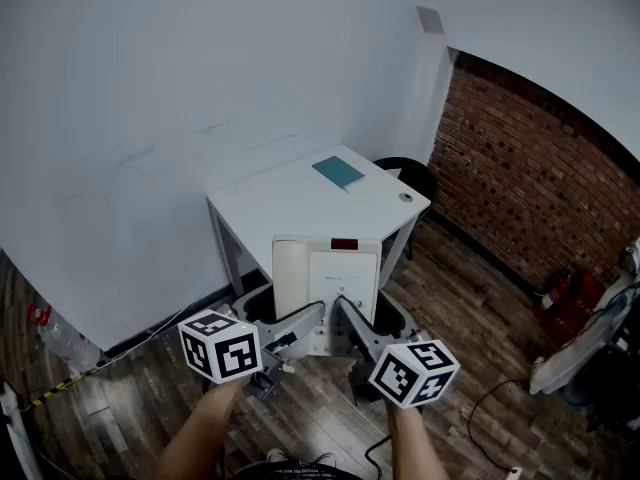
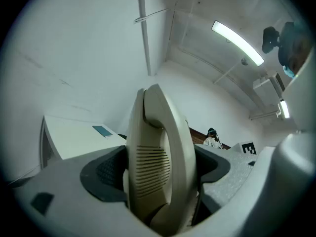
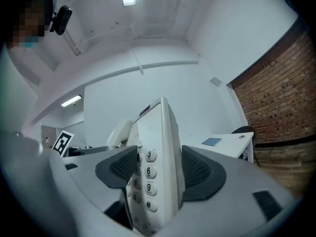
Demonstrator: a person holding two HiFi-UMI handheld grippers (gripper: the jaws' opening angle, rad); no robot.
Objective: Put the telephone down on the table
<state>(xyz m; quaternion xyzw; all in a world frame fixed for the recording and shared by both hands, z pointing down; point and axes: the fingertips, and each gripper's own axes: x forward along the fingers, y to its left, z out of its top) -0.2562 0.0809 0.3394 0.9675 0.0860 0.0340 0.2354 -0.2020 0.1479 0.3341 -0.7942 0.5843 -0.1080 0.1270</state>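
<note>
A cream desk telephone [image 1: 325,280] hangs in the air in front of the white table [image 1: 270,206], held by both grippers. My left gripper [image 1: 318,318] is shut on its handset side; in the left gripper view the handset [image 2: 157,167] fills the gap between the dark pads [image 2: 104,172]. My right gripper [image 1: 342,310] is shut on the keypad side, and the keys [image 3: 148,172] show between its pads [image 3: 198,171]. The phone is upright and tilted, well short of the tabletop.
On the table lie a teal notebook [image 1: 338,172] and a small grey round thing [image 1: 405,197]. A black chair [image 1: 410,173] stands behind it. A brick wall [image 1: 520,188] runs to the right. A wood floor lies below, with a red thing [image 1: 565,303] by the wall.
</note>
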